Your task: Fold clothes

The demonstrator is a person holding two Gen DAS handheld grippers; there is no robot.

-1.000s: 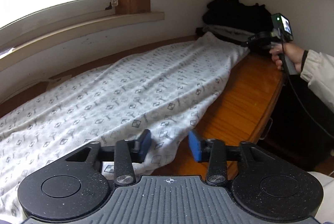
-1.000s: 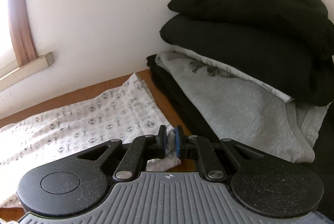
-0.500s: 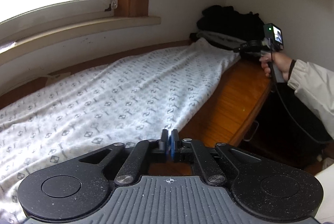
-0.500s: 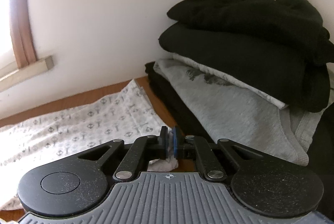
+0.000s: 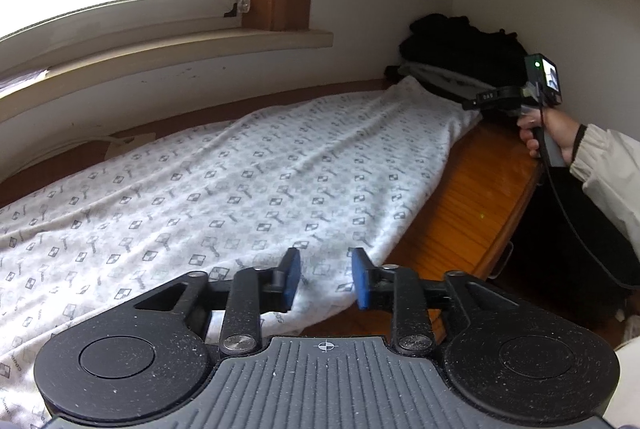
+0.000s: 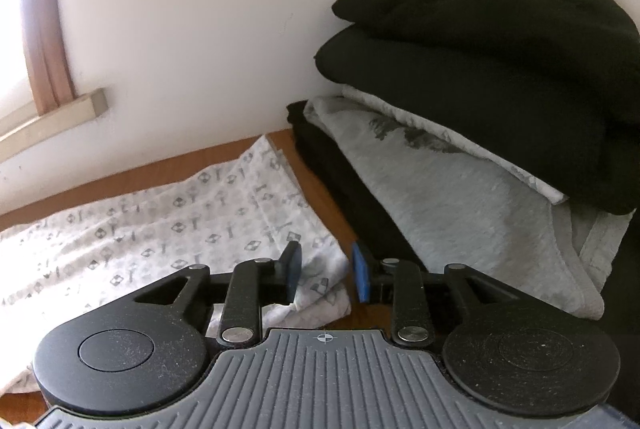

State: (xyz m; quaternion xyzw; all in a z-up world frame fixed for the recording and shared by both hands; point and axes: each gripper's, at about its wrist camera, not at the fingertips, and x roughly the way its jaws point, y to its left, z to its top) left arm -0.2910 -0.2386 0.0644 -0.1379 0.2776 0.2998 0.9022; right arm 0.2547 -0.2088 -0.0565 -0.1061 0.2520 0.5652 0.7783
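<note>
Patterned garment (image 5: 240, 181) lying flat on desk (image 5: 472, 197), left hand-held gripper (image 5: 326, 279) and right hand-held gripper (image 6: 326, 271) just opening, jaws parted, gripping nothing.

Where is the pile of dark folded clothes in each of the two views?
Left wrist view: the pile of dark clothes sits far off, upper right, in the wall corner.
Right wrist view: the pile is close and fills the right side.
Shared landmark: the patterned white cloth, whose far end reaches the pile.
</note>
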